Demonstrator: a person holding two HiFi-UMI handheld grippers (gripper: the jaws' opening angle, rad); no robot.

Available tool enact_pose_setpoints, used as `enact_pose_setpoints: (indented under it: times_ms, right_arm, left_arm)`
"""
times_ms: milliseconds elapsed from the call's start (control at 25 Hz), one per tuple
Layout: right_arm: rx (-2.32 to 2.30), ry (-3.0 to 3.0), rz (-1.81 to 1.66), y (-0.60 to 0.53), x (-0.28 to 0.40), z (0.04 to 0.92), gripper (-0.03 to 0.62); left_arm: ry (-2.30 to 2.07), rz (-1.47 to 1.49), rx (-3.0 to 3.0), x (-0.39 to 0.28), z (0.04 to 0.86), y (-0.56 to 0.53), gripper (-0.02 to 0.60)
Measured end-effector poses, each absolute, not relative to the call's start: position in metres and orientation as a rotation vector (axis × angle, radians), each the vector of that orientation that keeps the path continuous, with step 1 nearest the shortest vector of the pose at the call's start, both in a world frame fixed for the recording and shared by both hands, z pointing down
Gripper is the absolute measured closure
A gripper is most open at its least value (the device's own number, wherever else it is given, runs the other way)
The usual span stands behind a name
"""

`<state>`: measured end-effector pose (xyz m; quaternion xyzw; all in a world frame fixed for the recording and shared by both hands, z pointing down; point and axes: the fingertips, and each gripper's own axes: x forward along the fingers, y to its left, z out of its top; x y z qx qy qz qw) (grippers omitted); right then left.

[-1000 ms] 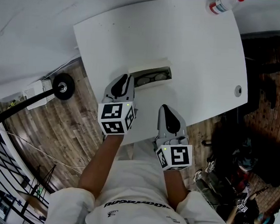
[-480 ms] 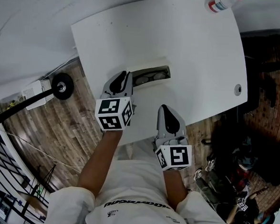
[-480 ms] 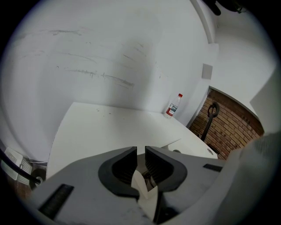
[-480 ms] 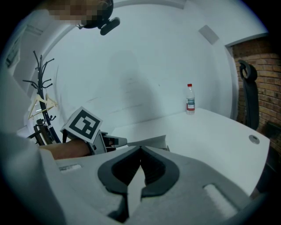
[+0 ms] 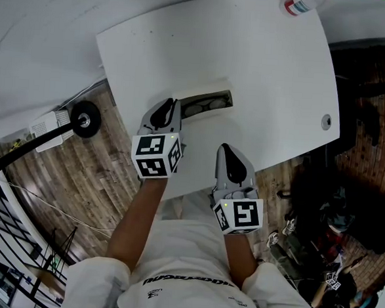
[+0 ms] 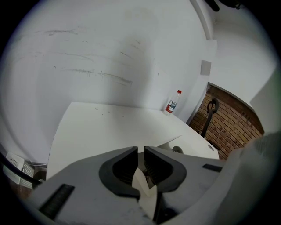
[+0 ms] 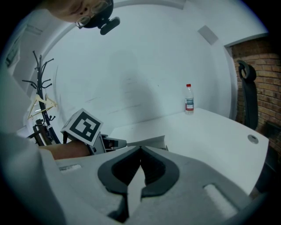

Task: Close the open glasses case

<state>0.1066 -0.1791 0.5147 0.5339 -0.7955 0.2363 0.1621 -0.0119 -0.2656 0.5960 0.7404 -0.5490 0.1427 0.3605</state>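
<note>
Jaws, left gripper [image 6: 141, 151]: almost together, thin slit only, nothing pinched. Jaws, right gripper [image 7: 140, 149]: pressed together, empty. Left tip sits at left end of glasses case [image 5: 206, 103], mid-frame in head view; contact not resolvable. Case lid up, glasses [image 5: 209, 106] inside. Right gripper lower in frame, over near edge of table [image 5: 264, 63], apart from case. Bottle [image 5: 301, 4] at top right.

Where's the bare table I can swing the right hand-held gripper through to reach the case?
Free: the table between the glasses case and the bottle, and the stretch from the case right to the round hole. Crowded: the case's left end, where the left hand-held gripper sits close. The right hand-held gripper is at the near edge.
</note>
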Motion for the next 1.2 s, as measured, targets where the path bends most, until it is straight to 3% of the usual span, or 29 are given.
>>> enact_pose_setpoints:
  times_ms: [1200]
  right_arm:
    - [1.512, -2.281, 0.683, -0.167, 0.109, 0.515, 0.597]
  left_arm:
    - [-1.406, 0.41, 1.94, -0.004, 0.596, -0.252, 0.538]
